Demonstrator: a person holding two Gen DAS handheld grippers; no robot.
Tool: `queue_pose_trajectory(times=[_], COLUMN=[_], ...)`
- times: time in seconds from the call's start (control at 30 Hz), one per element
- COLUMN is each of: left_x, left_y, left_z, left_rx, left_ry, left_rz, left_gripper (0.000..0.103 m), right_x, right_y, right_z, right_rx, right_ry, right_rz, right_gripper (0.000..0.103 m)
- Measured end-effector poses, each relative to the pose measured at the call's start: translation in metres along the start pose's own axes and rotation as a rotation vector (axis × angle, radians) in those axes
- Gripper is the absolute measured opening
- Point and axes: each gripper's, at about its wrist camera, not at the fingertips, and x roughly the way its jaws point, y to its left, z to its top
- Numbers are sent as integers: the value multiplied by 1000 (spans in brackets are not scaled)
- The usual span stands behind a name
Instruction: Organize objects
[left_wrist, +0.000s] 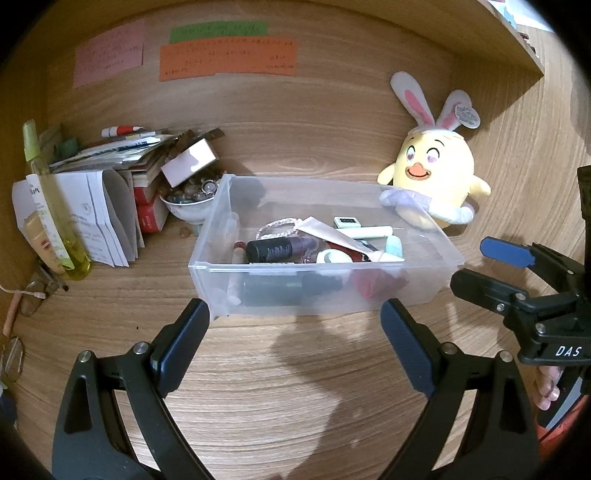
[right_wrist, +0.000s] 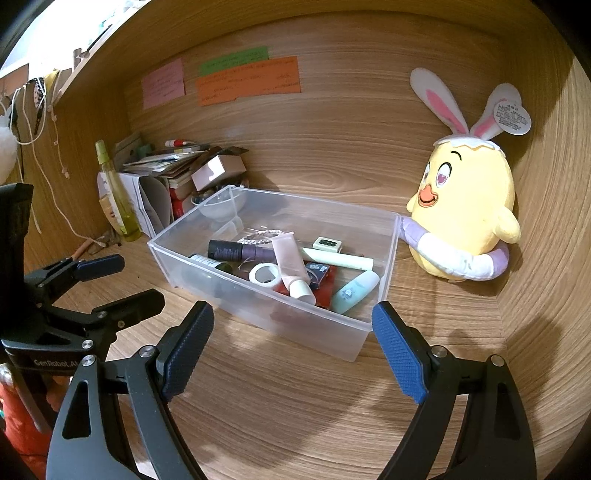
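Observation:
A clear plastic bin (left_wrist: 221, 206) (right_wrist: 389, 258) stands on the wooden desk. It holds several cosmetics: a dark purple bottle (left_wrist: 280, 248) (right_wrist: 240, 252), a pink tube (right_wrist: 290, 260), a roll of white tape (right_wrist: 264, 275), a mint tube (right_wrist: 354, 290) and a pale green stick (right_wrist: 338, 260). My left gripper (left_wrist: 295, 317) is open and empty, just in front of the bin. My right gripper (right_wrist: 293, 325) is open and empty, at the bin's near corner. The right gripper also shows at the right edge of the left wrist view (left_wrist: 480, 266), and the left gripper in the right wrist view (right_wrist: 125, 280).
A yellow chick plush with bunny ears (left_wrist: 436, 173) (right_wrist: 465, 206) leans against the bin's right side. At the left stand a yellow-green spray bottle (left_wrist: 55, 210) (right_wrist: 116, 192), stacked papers and books (left_wrist: 110, 206) and a bowl of trinkets (left_wrist: 190, 203). Sticky notes (left_wrist: 229, 55) hang on the back wall.

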Motion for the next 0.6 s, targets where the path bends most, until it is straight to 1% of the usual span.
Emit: queue_pose_trajectory(times=[0.33, 0.6], left_x=[1, -7], left_y=[0, -1], left_z=[0, 0], left_rx=[-1, 1], left_ry=[-1, -29], left_rz=[-4, -11], left_gripper=[95, 95], right_x=[2, 2], right_y=[-3, -2], right_z=[0, 0], right_rx=[8, 12], right_ry=[5, 7], right_rz=[-2, -3], right_gripper=[86, 86])
